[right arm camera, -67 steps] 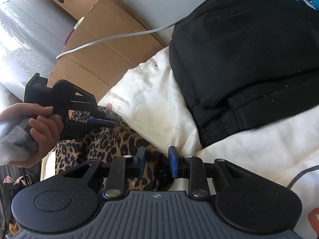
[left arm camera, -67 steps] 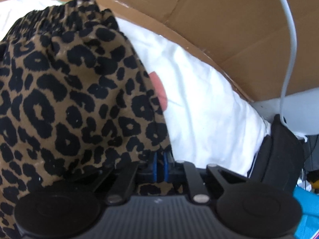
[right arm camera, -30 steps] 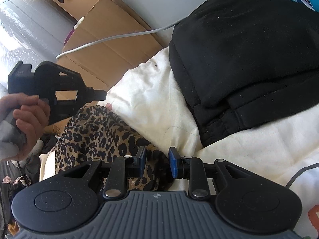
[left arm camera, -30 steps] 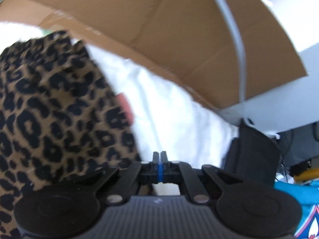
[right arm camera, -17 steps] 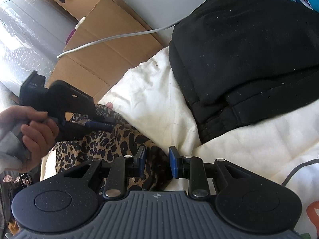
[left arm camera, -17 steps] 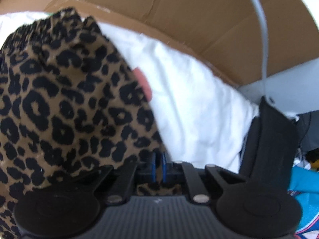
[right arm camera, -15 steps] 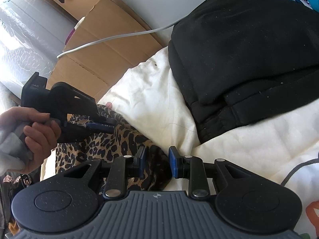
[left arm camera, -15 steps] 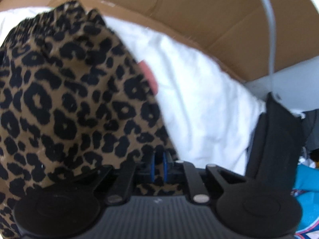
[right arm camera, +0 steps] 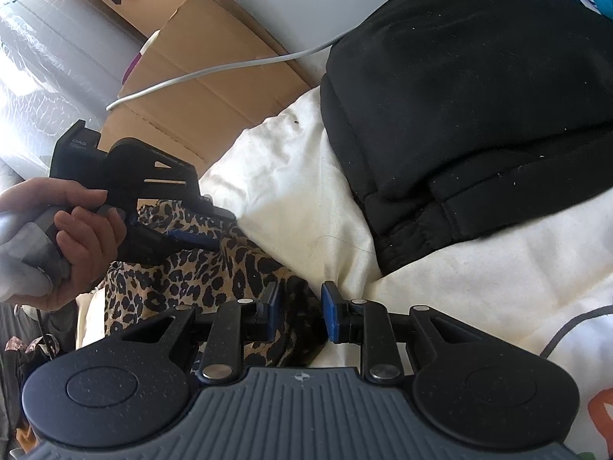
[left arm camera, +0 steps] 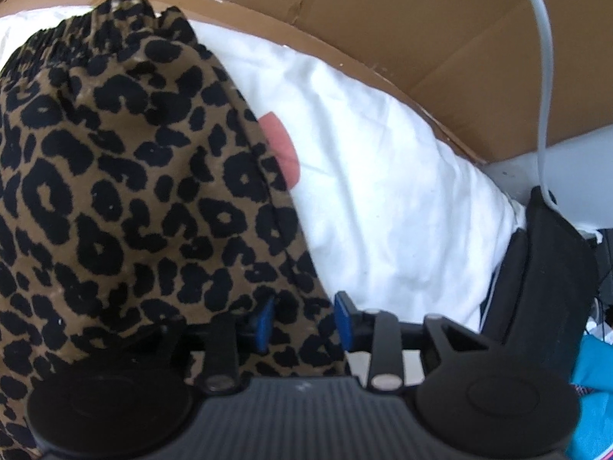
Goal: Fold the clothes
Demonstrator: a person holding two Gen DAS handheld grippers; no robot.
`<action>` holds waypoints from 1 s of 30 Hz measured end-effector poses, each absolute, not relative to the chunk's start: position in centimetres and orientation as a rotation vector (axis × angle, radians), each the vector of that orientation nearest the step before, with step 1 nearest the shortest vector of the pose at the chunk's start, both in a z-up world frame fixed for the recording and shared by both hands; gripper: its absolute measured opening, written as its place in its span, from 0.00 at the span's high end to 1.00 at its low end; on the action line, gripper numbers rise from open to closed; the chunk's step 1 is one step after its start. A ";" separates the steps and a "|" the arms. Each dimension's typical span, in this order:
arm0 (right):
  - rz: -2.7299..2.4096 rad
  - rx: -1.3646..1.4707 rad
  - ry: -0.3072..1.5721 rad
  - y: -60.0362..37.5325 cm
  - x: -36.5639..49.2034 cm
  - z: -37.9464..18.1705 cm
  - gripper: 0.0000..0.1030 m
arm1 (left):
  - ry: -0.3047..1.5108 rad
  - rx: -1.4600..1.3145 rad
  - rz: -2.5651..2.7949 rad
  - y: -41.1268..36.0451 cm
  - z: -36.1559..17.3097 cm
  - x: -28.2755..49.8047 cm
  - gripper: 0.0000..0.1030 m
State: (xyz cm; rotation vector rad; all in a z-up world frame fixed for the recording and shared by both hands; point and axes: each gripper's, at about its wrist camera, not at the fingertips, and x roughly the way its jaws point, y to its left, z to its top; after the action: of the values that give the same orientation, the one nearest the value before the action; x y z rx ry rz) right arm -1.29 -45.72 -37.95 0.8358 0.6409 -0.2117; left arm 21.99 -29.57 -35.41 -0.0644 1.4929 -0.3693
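Left tool (left arm camera: 302, 320) newly spread around leopard garment (left arm camera: 126, 191)

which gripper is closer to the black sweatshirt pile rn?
Right. The right gripper sits at the leopard print garment's near edge, a short stretch of white bedding from the black sweatshirt. The left gripper is farther, across the leopard fabric.

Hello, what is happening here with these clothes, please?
A person is folding a leopard garment on a white sheet, with a gripper in each hand. The left gripper has its jaws open around a fold of the leopard cloth. The right gripper is also open, with its jaws at the garment's nearer edge. A black garment lies folded farther back on the sheet, apart from the leopard one.
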 end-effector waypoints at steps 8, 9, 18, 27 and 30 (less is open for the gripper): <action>-0.215 0.842 0.642 -45.8 -1.5 -38.0 0.73 | 1.456 -0.134 -0.336 -28.2 -35.0 21.3 0.76; -0.215 0.841 0.642 -45.8 -1.5 -38.0 0.73 | 1.455 -0.142 -0.327 -27.9 -35.1 21.3 0.76; -0.214 0.844 0.645 -45.9 -1.4 -38.0 0.73 | 1.428 -0.124 -0.304 -27.8 -35.1 21.5 0.85; -0.216 0.842 0.649 -45.8 -1.4 -38.1 0.72 | 1.498 -0.105 -0.325 -29.5 -36.5 22.6 0.84; -0.217 0.844 0.651 -45.8 -1.3 -38.1 0.72 | 1.518 -0.082 -0.309 -29.9 -36.7 22.7 0.83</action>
State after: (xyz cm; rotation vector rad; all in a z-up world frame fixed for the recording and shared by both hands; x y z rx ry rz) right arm -1.35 -45.84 -38.09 0.8436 0.6512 -0.2166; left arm 22.74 -29.90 -36.72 -0.0819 1.5175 -0.3090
